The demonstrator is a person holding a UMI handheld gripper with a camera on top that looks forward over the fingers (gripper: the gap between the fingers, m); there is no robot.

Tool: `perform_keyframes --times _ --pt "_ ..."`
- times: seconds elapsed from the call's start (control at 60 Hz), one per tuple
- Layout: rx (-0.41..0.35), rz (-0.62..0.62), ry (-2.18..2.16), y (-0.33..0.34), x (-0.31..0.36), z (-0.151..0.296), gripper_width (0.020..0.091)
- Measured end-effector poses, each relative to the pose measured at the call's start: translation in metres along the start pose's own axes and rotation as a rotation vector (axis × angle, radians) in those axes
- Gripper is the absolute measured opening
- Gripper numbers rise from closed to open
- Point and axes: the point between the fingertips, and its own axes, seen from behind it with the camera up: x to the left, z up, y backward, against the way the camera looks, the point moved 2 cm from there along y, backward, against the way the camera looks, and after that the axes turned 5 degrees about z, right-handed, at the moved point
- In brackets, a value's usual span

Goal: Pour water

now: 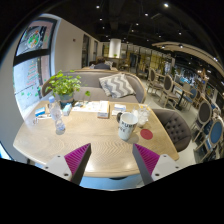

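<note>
- The tool is spread wide: its two fingers, each with a magenta pad on the inner face, stand well apart with nothing pinched between them.
- It hangs above the near edge of the pale, round-edged wooden counter and touches nothing on it.
- Beyond the fingers and a little toward the right one stands a white ceramic mug with dark printed markings, upright on the counter; whether it has any water in it cannot be told from this view.
- Just beside the mug, further right, lies a small flat pink-red disc that looks like a coaster.
- Well apart from the mug, ahead of the left finger, stands a clear plastic bottle, upright; its cap and fill level are too small to make out.
- By the bottle on the far left side is a leafy green plant in a clear vase, and some pale papers or cards lie further back at the middle of the counter.
- Past the counter are a grey sofa with a striped cushion and a grey upholstered chair at the right.
- Judged from this, the pouring has not begun: the bottle, the likely water source, is ungrasped and the mug is untouched. All is left to do: approach and clamp the bottle, carry it to the mug, tip it, and set it back.
</note>
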Motion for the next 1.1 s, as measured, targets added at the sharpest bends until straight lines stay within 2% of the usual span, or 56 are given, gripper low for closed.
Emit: perform_keyframes --times 0.133,0.317,0.45,0.617,0.717,0.833,1.1 --pt "0.017 -0.009 0.008 0.001 0.006 -0.010 0.0855" --pt "0.070 -0.012 0.028 -0.003 0.054 -0.029 0.0858" --pt "0.109 -0.002 0.034 -0.006 0.106 -0.049 0.0858" --pt "0.118 0.040 0.028 -0.021 0.189 -0.057 0.0860" --pt "0.095 0.078 0.009 -0.035 0.236 -0.047 0.0862" --pt "0.035 0.114 -0.006 -0.065 0.273 -0.022 0.0859" --pt "-0.087 0.163 -0.003 -0.179 0.294 0.034 0.0861"
